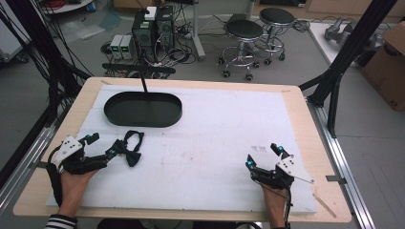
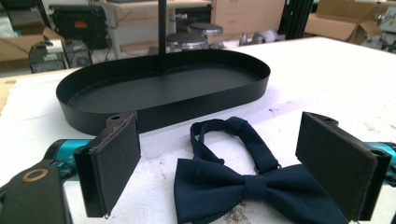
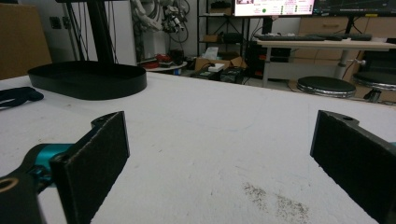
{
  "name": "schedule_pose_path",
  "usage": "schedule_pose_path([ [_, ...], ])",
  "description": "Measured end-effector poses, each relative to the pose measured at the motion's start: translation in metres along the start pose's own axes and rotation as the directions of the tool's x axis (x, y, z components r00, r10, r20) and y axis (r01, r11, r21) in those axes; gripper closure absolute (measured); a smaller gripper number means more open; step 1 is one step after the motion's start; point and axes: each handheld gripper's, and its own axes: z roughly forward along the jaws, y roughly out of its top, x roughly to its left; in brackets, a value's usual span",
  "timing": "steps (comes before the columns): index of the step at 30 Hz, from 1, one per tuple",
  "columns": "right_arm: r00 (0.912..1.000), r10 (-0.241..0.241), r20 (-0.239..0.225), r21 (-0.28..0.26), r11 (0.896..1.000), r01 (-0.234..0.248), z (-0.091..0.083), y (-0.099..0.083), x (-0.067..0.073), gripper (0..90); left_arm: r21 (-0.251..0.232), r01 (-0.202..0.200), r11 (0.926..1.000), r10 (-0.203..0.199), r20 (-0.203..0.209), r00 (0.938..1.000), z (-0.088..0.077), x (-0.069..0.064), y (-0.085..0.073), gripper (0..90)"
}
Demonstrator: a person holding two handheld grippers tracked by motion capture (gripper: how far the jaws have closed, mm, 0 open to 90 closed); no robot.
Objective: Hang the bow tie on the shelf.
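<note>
A dark navy bow tie [image 1: 130, 148] lies flat on the white mat, its strap looped toward the tray. My left gripper [image 1: 104, 144] is open at the mat's left side. In the left gripper view the bow tie [image 2: 247, 182] lies low between the two black pads [image 2: 112, 163], and its right wing runs under the right pad. Nothing is gripped. A black oval tray [image 1: 143, 123] stands just beyond the tie, and it looks empty [image 2: 187, 105]. My right gripper [image 1: 263, 155] is open over bare mat at the right [image 3: 219, 154]. Its view has the tray [image 3: 88, 84] and bow tie [image 3: 18, 95] far to the left.
The white mat [image 1: 215, 143] covers a wooden table [image 1: 310, 138]. A thin black pole [image 1: 143, 81] rises from the tray's middle. Black frame posts [image 1: 344, 57] stand at the table's sides. Two stools [image 1: 243, 43] and computer cases [image 1: 148, 28] sit on the floor behind.
</note>
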Motion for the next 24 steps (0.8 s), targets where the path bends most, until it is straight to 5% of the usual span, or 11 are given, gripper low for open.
schedule_pose_path([
  [3,1.0,0.001,0.001,0.002,1.0,-0.001,0.0,0.0,0.0,3.5,0.061,0.005,0.9981,-0.003,-0.021,0.9998,0.004,0.001,0.007,14.3],
  [10,1.0,0.004,0.001,-0.001,1.0,-0.004,0.0,0.0,0.0,3.5,0.182,0.018,0.9831,-0.021,0.016,0.9996,0.016,0.005,0.023,14.3],
  [17,0.9999,0.01,0.002,0.001,1.0,-0.01,0.0,0.0,0.0,3.5,0.301,-0.026,0.9532,0.021,0.018,0.9996,0.035,0.005,0.043,14.3],
  [19,0.9999,0.011,0.002,0.001,1.0,-0.011,0.0,0.0,0.0,3.5,0.311,-0.031,0.95,0.024,0.024,0.9994,0.037,0.005,0.044,14.4],
  [22,1.0,0.004,0.001,-0.003,1.0,-0.004,0.0,0.0,-0.001,3.5,0.365,-0.048,0.9298,0.043,0.022,0.9988,0.044,0.004,0.049,14.5],
  [24,1.0,0.004,0.002,-0.004,1.0,-0.004,0.0,0.0,-0.001,3.5,0.376,-0.052,0.9253,0.047,0.022,0.9986,0.046,0.004,0.05,14.6],
])
